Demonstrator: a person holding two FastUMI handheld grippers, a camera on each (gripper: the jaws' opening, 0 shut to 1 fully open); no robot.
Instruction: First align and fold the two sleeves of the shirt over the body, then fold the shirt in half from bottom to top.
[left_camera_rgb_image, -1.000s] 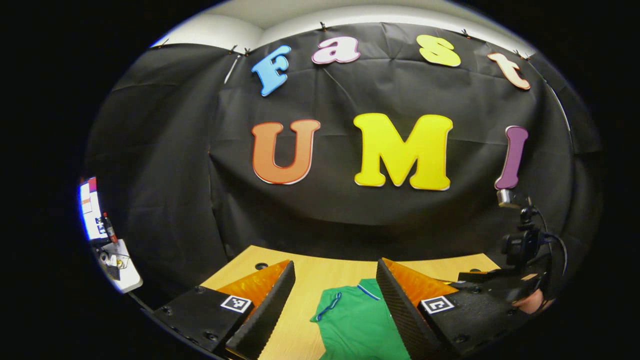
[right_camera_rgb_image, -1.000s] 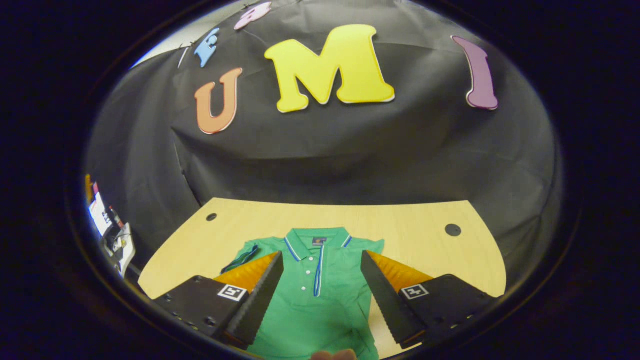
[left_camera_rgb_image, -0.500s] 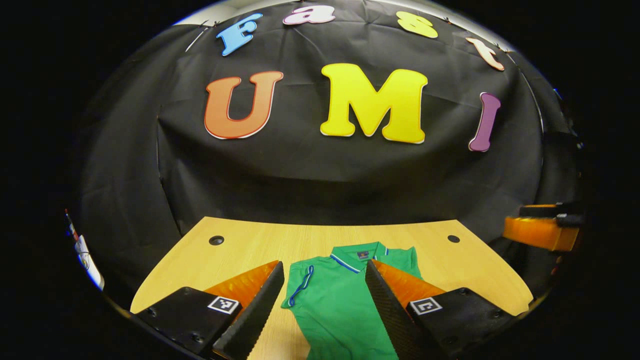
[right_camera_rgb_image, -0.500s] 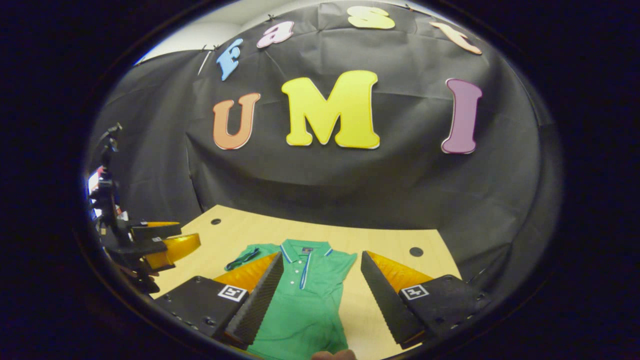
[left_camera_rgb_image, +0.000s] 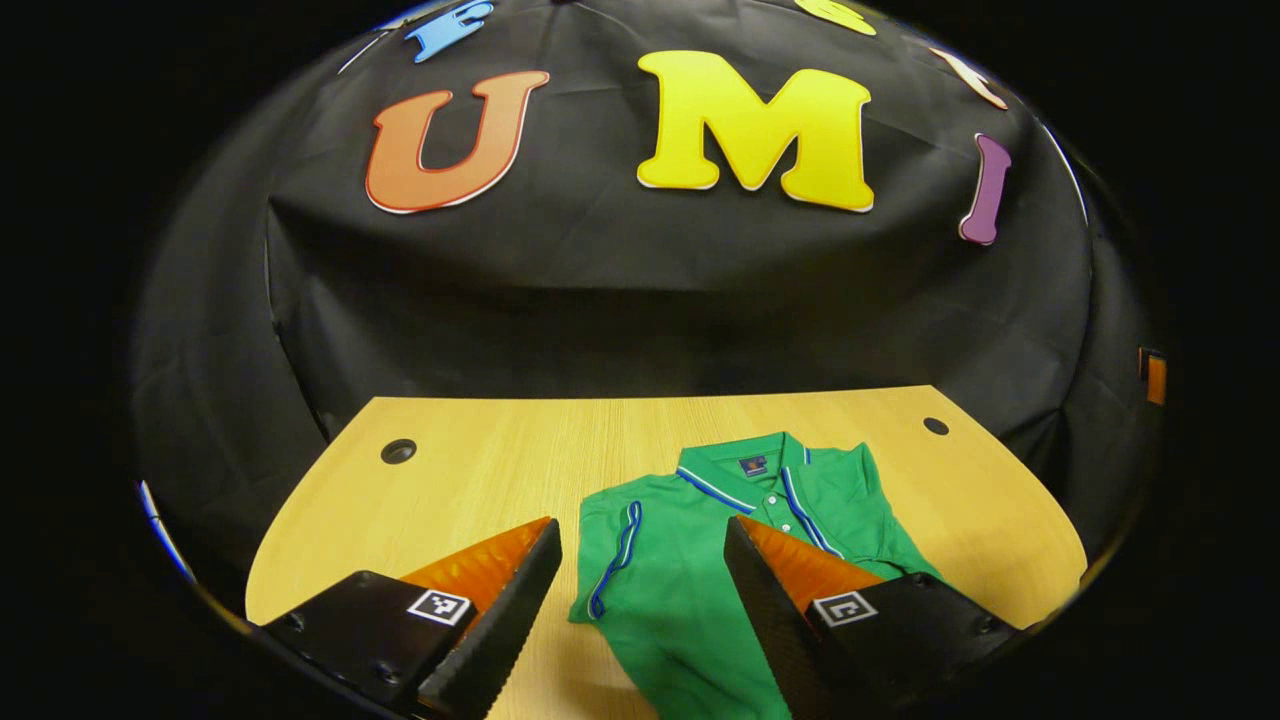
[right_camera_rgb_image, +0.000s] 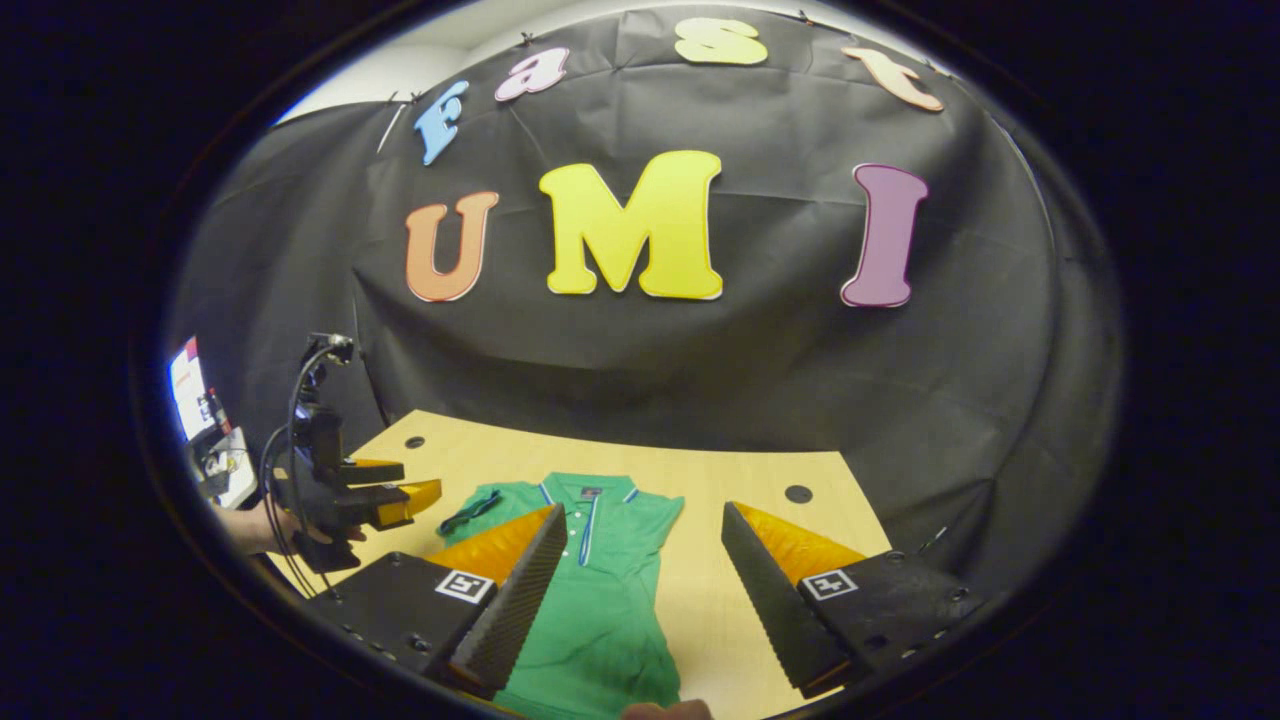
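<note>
A green polo shirt (left_camera_rgb_image: 690, 560) lies flat on the wooden table (left_camera_rgb_image: 480, 480), collar (left_camera_rgb_image: 745, 468) toward the wall. Its blue-trimmed sleeve cuff (left_camera_rgb_image: 615, 550) lies along the shirt's left side. My left gripper (left_camera_rgb_image: 640, 590) hovers open above the shirt's near left part, with nothing between its fingers. In the right gripper view the shirt (right_camera_rgb_image: 600, 600) sits left of centre, and my right gripper (right_camera_rgb_image: 640, 590) stands open over the shirt's right edge and bare table. The left gripper (right_camera_rgb_image: 400, 485), held by a hand (right_camera_rgb_image: 250, 525), hangs over the table's left side.
The table has a round cable hole near each far corner (left_camera_rgb_image: 398, 450) (left_camera_rgb_image: 936, 426). The black cloth wall closes the back and sides. A lit screen and small items (right_camera_rgb_image: 200, 420) stand outside the booth at the left.
The left gripper has tilted down toward the shirt, which shows larger now. The right gripper has shifted right, so the shirt sits further left in its view and the left gripper has come into it.
</note>
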